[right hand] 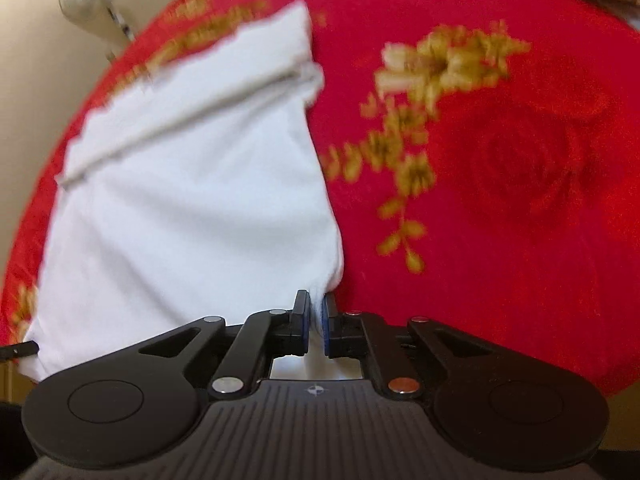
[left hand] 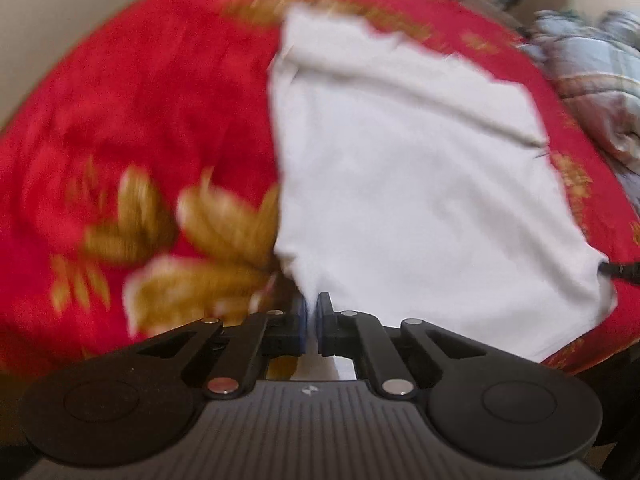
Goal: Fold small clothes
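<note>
Two black two-finger grippers, each with blue pads, are recorded at the near edge of one white cloth garment (left hand: 420, 184), soft and flat with a seam or folded band running across its far part. Landmark: the white garment, which lies on a red plush blanket (left hand: 140, 112) patterned with gold flowers and leaves. Left gripper (left hand: 311, 312): jaws clenched on the garment's near left corner, the fabric drawn up into a peak between the pads. Right gripper (right hand: 316, 312): jaws clenched on the garment's near right corner, white fabric bunched between the pads and showing behind them. Garment (right hand: 188, 208): near edge pinched at both corners, the rest spread away from the grippers over the blanket (right hand: 500, 184), far end narrower and uneven in outline. Gold leaf motif: just left of the garment's near left corner in the left wrist view; a gold flower spray sits right of the garment in the right wrist view. Grey-blue plaid bedding (left hand: 592, 80): bunched beyond the blanket, to the right of the garment's far end. Small dark cable-like object (left hand: 620, 270): at the garment's right side; what it is cannot be told. Both views are motion-blurred.
</note>
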`<state>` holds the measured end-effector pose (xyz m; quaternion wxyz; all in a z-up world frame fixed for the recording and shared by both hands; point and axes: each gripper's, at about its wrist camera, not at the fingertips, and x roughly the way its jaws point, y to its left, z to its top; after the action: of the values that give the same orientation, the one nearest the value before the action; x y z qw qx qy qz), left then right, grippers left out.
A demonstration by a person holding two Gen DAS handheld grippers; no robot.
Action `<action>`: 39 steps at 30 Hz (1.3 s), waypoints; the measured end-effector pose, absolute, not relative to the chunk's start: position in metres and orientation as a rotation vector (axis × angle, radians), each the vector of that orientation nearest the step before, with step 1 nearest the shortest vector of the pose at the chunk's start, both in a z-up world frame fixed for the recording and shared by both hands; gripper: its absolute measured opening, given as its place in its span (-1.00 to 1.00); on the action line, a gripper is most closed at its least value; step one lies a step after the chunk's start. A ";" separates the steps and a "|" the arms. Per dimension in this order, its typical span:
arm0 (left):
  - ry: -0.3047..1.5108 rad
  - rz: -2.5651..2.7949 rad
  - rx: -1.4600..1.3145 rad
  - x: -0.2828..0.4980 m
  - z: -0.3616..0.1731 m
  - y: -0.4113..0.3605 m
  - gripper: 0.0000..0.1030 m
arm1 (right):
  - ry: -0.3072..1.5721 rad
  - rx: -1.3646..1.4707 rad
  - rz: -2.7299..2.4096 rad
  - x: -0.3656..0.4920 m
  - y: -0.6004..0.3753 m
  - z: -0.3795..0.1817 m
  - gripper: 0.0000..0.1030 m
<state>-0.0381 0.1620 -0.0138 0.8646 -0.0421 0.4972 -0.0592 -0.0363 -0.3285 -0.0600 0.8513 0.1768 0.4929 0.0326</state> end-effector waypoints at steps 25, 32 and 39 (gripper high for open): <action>0.723 -0.316 -0.409 -0.061 0.137 0.205 -0.94 | 0.536 0.705 0.283 -0.110 -0.422 0.088 -0.92; 0.953 -0.238 -0.270 0.095 0.054 0.195 -0.93 | 0.783 0.634 0.197 0.042 -0.414 0.015 -0.92; 1.038 -0.174 -0.350 0.136 -0.011 0.216 -0.92 | 0.921 0.551 0.119 0.104 -0.398 -0.047 -0.92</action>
<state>0.1365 0.2164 -0.0107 0.8500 -0.1664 0.4929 -0.0828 0.1044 -0.3984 -0.0472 0.8577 0.2625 0.4385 0.0566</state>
